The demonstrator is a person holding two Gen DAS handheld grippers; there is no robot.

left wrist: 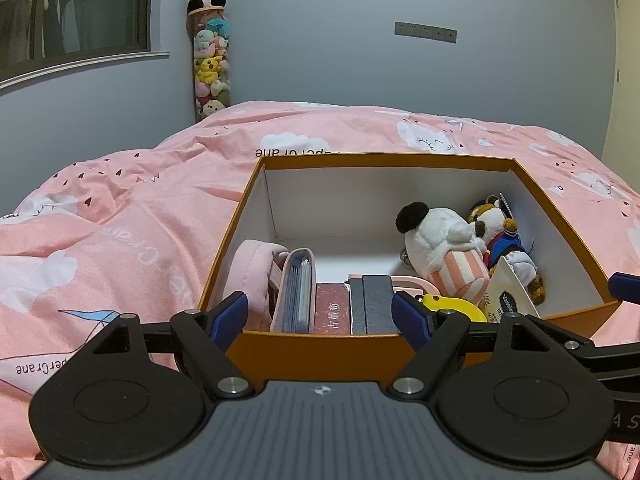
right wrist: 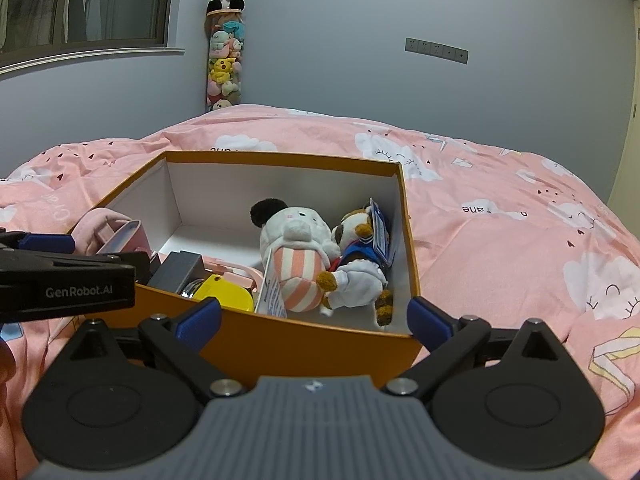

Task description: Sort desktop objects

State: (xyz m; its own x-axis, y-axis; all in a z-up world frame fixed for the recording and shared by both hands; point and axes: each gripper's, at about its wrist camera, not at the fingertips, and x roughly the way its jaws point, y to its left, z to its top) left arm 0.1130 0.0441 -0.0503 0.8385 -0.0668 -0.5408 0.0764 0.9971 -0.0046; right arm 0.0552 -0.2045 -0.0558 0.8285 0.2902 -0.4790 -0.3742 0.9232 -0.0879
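An orange box [left wrist: 384, 158] with white inner walls sits on the bed. Along its near side stand a pink pouch [left wrist: 256, 268], a card holder [left wrist: 298, 288], a red book [left wrist: 332, 308], a dark grey case [left wrist: 376, 300] and a yellow tape measure [left wrist: 456, 306]. A white plush [left wrist: 440, 240] and a tiger plush [left wrist: 500, 228] in blue lie at the right. My left gripper [left wrist: 320, 314] stands open over the near rim, pressing nothing. My right gripper [right wrist: 314, 320] is wide open at the box [right wrist: 280, 156] front, near the white plush [right wrist: 296, 236], empty. The left gripper [right wrist: 68, 280] shows at the left.
A rumpled pink duvet [left wrist: 120, 240] with cloud prints surrounds the box on all sides. Against the grey wall stands a clear tube of plush toys [left wrist: 210, 64] topped by a panda. A window [left wrist: 80, 12] is at the far left, a socket strip [left wrist: 425, 32] on the wall.
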